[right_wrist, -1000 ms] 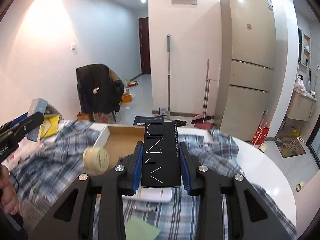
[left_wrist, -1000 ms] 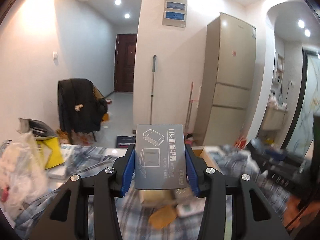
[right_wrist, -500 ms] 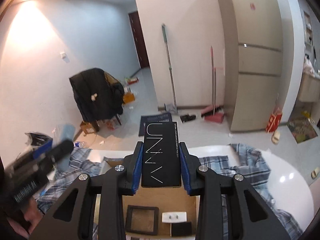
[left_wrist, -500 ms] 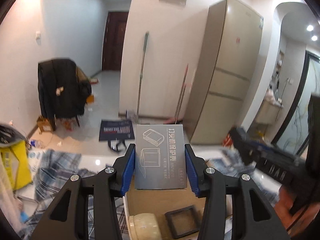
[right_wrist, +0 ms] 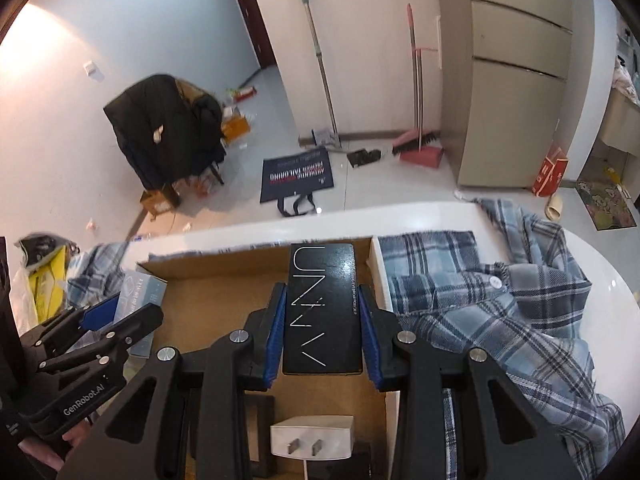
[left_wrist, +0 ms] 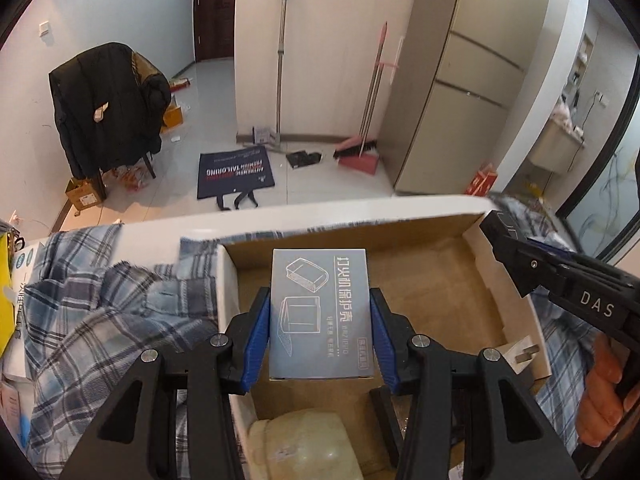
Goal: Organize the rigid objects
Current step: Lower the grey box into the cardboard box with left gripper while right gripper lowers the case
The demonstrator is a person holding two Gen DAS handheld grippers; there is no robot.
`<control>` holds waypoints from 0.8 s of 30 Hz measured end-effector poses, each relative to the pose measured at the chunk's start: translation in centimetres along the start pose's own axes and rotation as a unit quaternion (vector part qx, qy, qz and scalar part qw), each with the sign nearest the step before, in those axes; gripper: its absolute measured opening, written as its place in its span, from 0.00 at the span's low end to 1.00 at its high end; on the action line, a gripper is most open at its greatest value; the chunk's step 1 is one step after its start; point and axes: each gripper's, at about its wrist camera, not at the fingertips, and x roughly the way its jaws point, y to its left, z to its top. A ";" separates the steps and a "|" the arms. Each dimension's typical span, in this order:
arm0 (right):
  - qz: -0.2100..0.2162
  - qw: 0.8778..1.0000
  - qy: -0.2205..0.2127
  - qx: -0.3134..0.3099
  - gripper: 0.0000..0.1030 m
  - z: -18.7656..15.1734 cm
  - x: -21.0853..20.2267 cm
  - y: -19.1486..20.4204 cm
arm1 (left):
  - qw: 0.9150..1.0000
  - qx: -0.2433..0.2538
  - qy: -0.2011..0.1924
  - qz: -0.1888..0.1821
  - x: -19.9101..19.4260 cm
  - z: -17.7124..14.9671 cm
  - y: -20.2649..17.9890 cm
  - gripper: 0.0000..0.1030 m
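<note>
Left wrist: cardboard box point(left_wrist: 436, 236) on plaid cloth point(left_wrist: 100, 312) over white table point(left_wrist: 160, 228).

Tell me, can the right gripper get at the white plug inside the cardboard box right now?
Probably not: the right gripper is shut on the black box, so its jaws are occupied, though the white plug lies uncovered below it.

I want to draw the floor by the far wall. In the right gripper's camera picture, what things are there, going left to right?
Chair with the black coat → dark blue bag lying flat → mop → pink broom and dustpan → tall fridge → red box.
</note>
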 end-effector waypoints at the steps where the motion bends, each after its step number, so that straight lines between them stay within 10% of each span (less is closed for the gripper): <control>1: -0.003 1.000 0.004 -0.003 0.32 0.0 0.2 0.0 | 1.000 0.001 0.006 0.005 0.4 -0.2 -0.3 0.48; 24: -0.009 0.998 0.056 0.011 0.31 -1.0 3.2 -0.7 | 0.998 -0.006 0.037 0.046 2.0 -0.2 -0.4 0.51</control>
